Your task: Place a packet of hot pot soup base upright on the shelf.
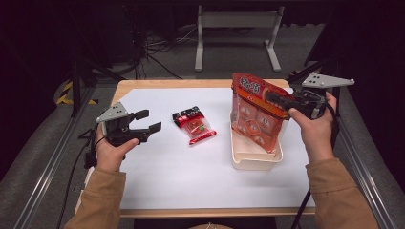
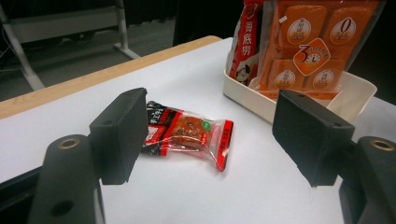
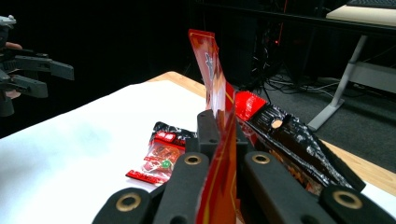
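High view looks down and forward over the tabletop (image 1: 191, 181); both gripper views sit low, close, sharing the small snack packet (image 2: 189, 133).

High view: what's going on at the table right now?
A person works with a gripper in each hand. The right gripper is shut on the top edge of a large orange clear-fronted snack bag, holding it upright in the cream plastic bin. The left gripper hovers open over the white table, apart from a small red-and-black clear snack packet lying flat between the two.
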{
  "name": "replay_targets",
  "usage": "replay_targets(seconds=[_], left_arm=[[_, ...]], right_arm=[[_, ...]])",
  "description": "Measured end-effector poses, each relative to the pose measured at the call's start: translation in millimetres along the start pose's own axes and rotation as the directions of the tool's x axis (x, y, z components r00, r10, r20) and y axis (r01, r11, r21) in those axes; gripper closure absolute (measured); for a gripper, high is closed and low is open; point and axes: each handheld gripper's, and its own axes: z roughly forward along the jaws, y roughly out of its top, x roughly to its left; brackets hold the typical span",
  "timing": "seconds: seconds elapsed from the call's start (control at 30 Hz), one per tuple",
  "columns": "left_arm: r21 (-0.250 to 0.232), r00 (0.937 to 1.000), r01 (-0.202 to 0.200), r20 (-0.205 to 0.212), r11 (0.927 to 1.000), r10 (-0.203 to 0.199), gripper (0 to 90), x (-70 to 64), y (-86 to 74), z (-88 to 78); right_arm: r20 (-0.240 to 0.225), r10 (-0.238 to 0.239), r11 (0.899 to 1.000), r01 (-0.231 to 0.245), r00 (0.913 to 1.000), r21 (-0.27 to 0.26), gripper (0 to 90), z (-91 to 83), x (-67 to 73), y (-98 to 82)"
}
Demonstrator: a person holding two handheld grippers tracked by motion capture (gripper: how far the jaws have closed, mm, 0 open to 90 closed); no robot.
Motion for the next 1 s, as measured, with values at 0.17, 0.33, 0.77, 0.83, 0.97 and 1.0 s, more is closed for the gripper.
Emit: replay_targets(seconds=[0.17, 0.33, 0.77, 0.83, 0.97, 1.0], left_arm=[[0.024, 1.0000, 0.001, 0.000, 0.9997, -0.001, 25.5, 0.9, -0.6, 1.8], [0.041, 1.0000, -0.005, -0.006, 0.9991, 0.006, 24.9, -0.2, -1.3, 5.2], [-0.020, 0.9994, -0.005, -0.034, 0.9998, 0.004, 23.9, 0.8, -12.1, 13.1], [-0.010, 0.9994, -0.015, -0.031, 0.9998, 0.015, 22.5, 0.3, -12.5, 15.5], [-0.005, 0.9993, -0.025, -0.027, 0.9997, 0.025, 20.2, -1.5, -12.8, 18.9], [-0.004, 0.9990, -0.033, -0.029, 0.9994, 0.033, 19.8, -1.3, -12.8, 19.7]], right_arm=[[-0.003, 0.006, 1.000, -0.006, 1.0000, -0.011, 89.9, -0.5, -0.9, -6.6], [-0.006, 0.005, 1.000, -0.005, 1.0000, -0.013, 89.9, -1.5, -1.3, -9.6], [-0.017, 0.006, 1.000, -0.007, 0.9998, -0.011, 89.8, -0.7, -2.4, -20.0], [-0.017, 0.009, 1.000, -0.009, 0.9998, -0.008, 89.8, 0.2, -2.1, -21.5], [-0.017, 0.005, 1.000, -0.005, 0.9998, 0.022, 89.8, 5.0, -1.8, -27.4], [-0.017, 0.004, 0.999, -0.003, 0.9999, 0.035, 89.8, 7.1, -1.6, -29.9]])
